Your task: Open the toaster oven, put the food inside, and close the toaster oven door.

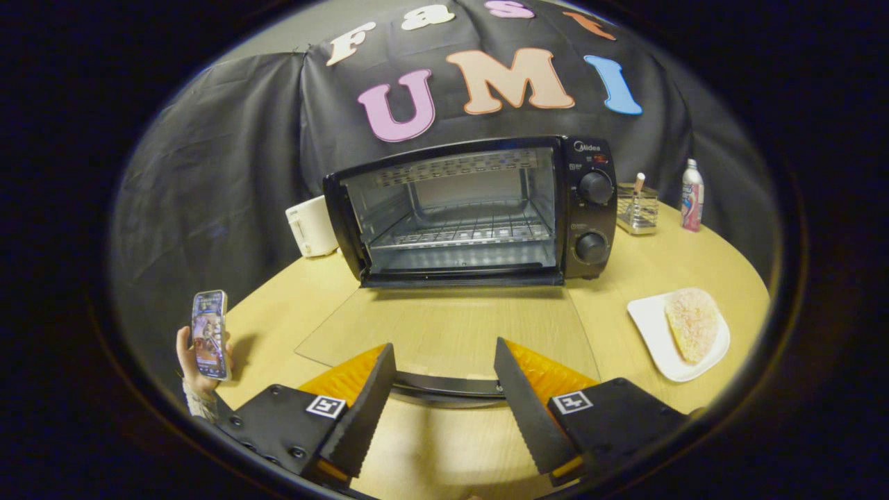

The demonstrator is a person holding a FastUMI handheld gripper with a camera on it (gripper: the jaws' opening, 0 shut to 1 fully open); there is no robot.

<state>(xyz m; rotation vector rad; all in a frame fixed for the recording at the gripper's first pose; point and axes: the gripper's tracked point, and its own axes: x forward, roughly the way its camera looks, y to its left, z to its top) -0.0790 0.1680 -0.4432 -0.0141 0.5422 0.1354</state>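
Observation:
A black toaster oven (479, 208) stands at the back of the round wooden table, its cavity and wire rack (458, 232) exposed. Its glass door (451, 333) lies folded down flat toward me, and the door's dark handle (444, 385) runs across just ahead of my fingertips. My gripper (444, 371) is open, fingers spread to either side of the handle's middle, with nothing pressed between them. A piece of breaded food (692, 324) lies on a white plate (653, 330) to the right of the door, beyond my right finger.
A white appliance (312, 226) sits left of the oven. Right of the oven are a clear holder with a utensil (637, 208) and a small bottle (692, 194). A person's hand holds a phone (210, 335) at the table's left edge.

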